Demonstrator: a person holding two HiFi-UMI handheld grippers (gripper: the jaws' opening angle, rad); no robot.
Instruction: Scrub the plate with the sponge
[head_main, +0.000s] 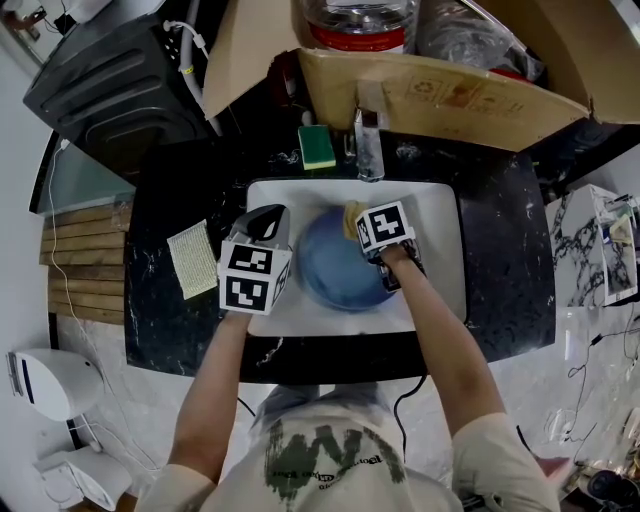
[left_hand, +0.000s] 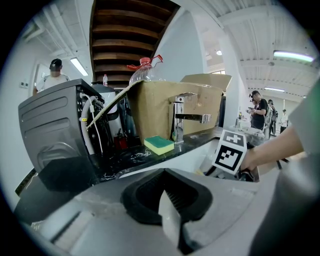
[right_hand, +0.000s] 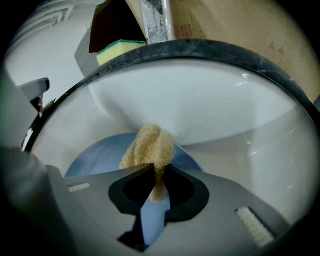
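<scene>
A blue plate (head_main: 335, 268) lies in the white sink (head_main: 440, 250). My right gripper (head_main: 358, 224) is over the plate's far rim, shut on a tan sponge (head_main: 351, 213). In the right gripper view the sponge (right_hand: 150, 146) sticks out from between the jaws of the right gripper (right_hand: 157, 174) and hangs over the plate (right_hand: 97, 155), with the sink wall (right_hand: 200, 105) behind. My left gripper (head_main: 268, 222) hovers at the sink's left edge, beside the plate and apart from it. In the left gripper view the left gripper (left_hand: 167, 197) is shut with nothing in it.
A green and yellow sponge (head_main: 318, 147) rests on the black counter beside the faucet (head_main: 368, 140); both also show in the left gripper view, the sponge (left_hand: 159, 145) left of the faucet (left_hand: 180, 122). A ribbed cloth (head_main: 192, 258) lies left of the sink. A cardboard box (head_main: 440, 95) overhangs the back.
</scene>
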